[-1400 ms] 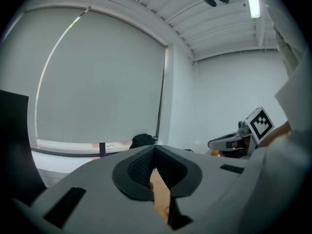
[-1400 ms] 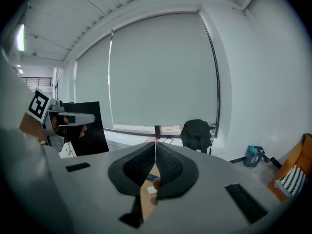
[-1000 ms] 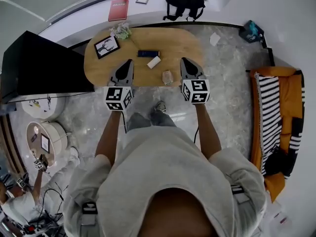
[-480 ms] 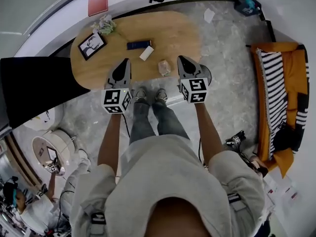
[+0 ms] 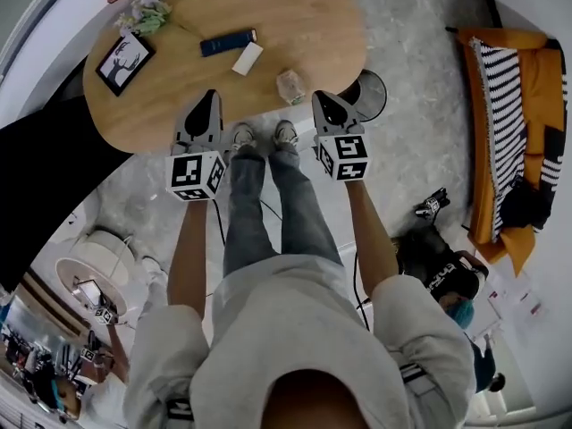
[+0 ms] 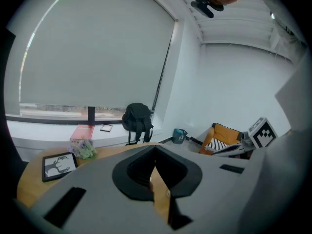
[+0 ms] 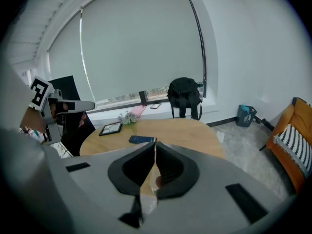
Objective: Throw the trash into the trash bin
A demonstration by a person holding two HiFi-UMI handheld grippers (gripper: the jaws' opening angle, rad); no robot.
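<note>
On the wooden table (image 5: 313, 25), the white trash piece (image 5: 248, 58) lay with its long axis diagonal, far end rightward. At the table's near edge, left gripper (image 5: 212, 96) and right gripper (image 5: 320, 98) were closed and empty.

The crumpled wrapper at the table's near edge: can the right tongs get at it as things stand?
Probably yes. The crumpled wrapper lies apart from other things on the table, just beside the right tongs in the head view, nothing between them. The tongs are shut and must open first.
</note>
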